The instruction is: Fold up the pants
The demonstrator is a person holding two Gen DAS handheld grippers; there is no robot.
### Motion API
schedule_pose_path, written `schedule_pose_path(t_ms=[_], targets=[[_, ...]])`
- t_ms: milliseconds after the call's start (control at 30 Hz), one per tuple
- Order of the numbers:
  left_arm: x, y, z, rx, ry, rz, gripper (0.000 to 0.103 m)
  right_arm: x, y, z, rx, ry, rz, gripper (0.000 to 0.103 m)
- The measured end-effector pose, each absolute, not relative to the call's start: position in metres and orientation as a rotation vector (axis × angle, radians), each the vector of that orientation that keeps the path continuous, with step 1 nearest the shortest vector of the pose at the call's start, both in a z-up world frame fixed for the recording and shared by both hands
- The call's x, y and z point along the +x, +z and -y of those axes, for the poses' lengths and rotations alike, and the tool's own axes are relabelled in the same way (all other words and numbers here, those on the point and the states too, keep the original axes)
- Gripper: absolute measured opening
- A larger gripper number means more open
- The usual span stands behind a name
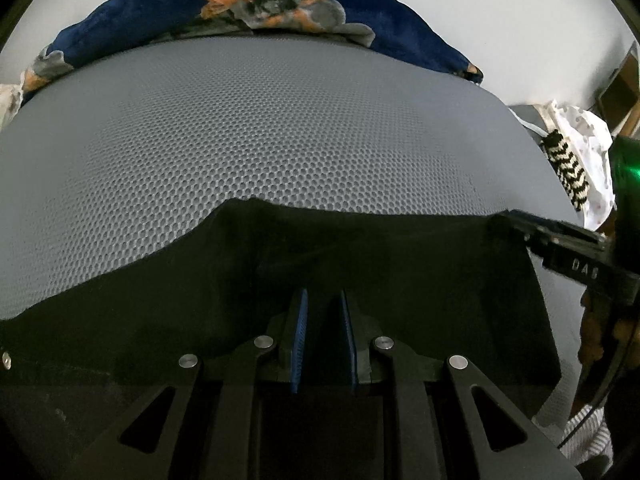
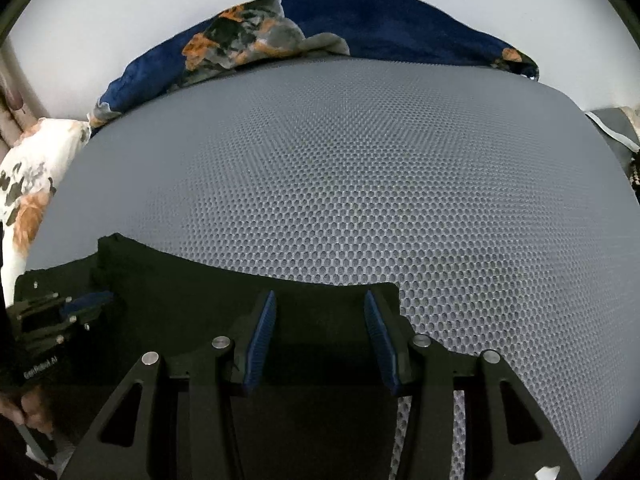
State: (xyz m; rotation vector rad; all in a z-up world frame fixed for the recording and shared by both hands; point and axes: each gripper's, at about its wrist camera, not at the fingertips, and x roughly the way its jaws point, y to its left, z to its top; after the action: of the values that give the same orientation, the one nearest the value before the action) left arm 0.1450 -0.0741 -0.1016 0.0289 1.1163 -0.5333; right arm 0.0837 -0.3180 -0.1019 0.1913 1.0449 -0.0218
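Note:
The black pants point(image 1: 360, 264) lie flat on the grey mesh mat point(image 1: 260, 140), folded into a dark panel at the near edge. My left gripper point(image 1: 323, 300) sits over the pants with its blue pads close together and a narrow gap between them; the cloth between them is too dark to make out. My right gripper point(image 2: 320, 304) is open over the right corner of the pants point(image 2: 240, 292), with its pads wide apart and nothing between them. The right gripper also shows in the left wrist view point(image 1: 508, 222), and the left gripper in the right wrist view point(image 2: 86, 304).
A navy blanket with orange and grey print point(image 1: 260, 4) is bunched along the far edge of the mat point(image 2: 360, 160). A white bag and a black-and-white striped item point(image 1: 568, 172) lie at the right. A printed white pillow point(image 2: 28, 176) lies at the left.

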Motion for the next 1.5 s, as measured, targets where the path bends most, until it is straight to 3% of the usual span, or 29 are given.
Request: schedule_pose_path(t_ms=[333, 433, 600, 767, 1100, 1500], targets=[[0.1, -0.102, 0.046, 0.041, -0.555, -1.09, 0.022, 0.06, -0.075, 0.299, 0.193, 0.022, -1.003, 0.044], [0.093, -0.102, 0.037, 0.018, -0.528, -1.104, 0.029, 0.051, -0.074, 0.291, 0.203, 0.045, -1.01, 0.045], [0.083, -0.096, 0.021, -0.028, -0.515, -1.127, 0.032, 0.032, -0.083, 0.271, 0.212, 0.089, -1.054, 0.045], [0.076, -0.07, -0.005, -0.024, -0.467, -1.072, 0.05, 0.015, -0.095, 0.252, 0.227, 0.132, -1.105, 0.045], [0.066, -0.031, -0.103, -0.05, -0.325, -0.98, 0.056, -0.001, -0.107, 0.189, 0.219, 0.285, -1.183, 0.047], [0.057, -0.042, -0.228, -0.231, -0.124, -0.98, 0.057, 0.007, -0.107, 0.122, 0.128, 0.414, -1.225, 0.047]])
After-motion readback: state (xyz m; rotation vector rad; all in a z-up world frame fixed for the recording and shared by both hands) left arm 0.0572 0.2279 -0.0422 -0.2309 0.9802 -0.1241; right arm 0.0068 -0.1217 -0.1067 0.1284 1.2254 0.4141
